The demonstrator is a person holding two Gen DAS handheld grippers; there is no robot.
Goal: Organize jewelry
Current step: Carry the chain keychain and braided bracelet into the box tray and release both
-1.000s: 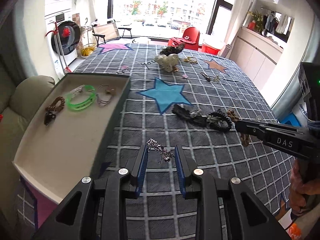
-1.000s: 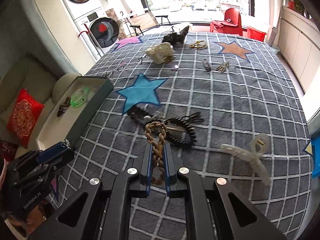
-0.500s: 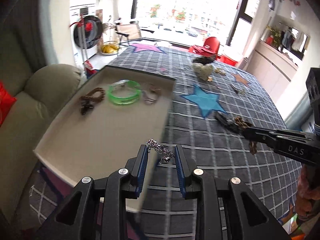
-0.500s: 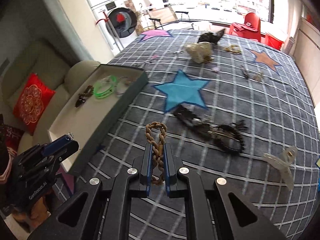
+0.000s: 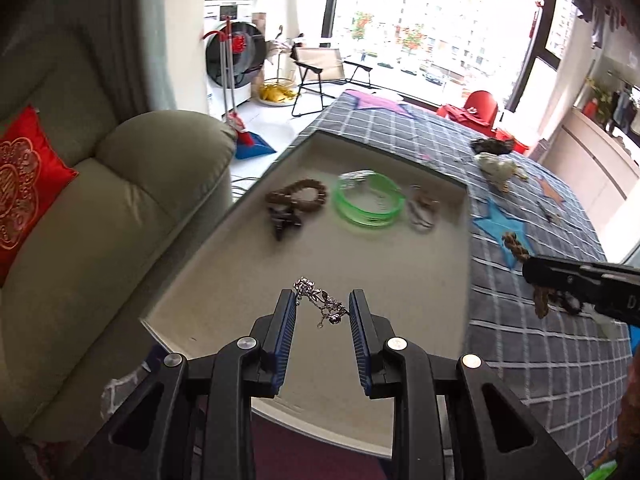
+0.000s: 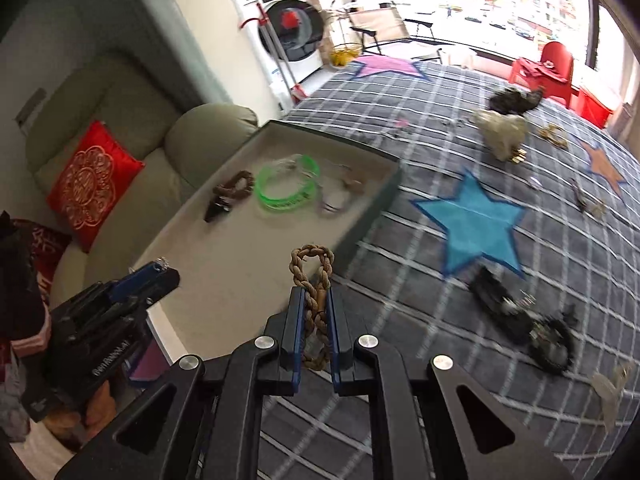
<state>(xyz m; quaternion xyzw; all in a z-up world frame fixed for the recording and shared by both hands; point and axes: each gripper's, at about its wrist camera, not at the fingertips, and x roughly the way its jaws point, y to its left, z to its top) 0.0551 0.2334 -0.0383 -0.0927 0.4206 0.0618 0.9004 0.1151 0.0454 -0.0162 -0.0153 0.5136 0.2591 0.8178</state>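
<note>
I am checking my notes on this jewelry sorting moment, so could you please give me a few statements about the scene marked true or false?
1. The right hand-held gripper is shut on a brown braided bracelet. True.
2. The left hand-held gripper carries nothing. False: a silver chain spans the gap between its blue pads.
3. A green bangle lies in the tray. True.
4. The tray holds only the green bangle. False: a dark beaded bracelet lies to one side of it and a small tangled piece to the other.
5. The blue star is printed on the tray floor. False: it is on the grey checked cloth beside the tray.
</note>
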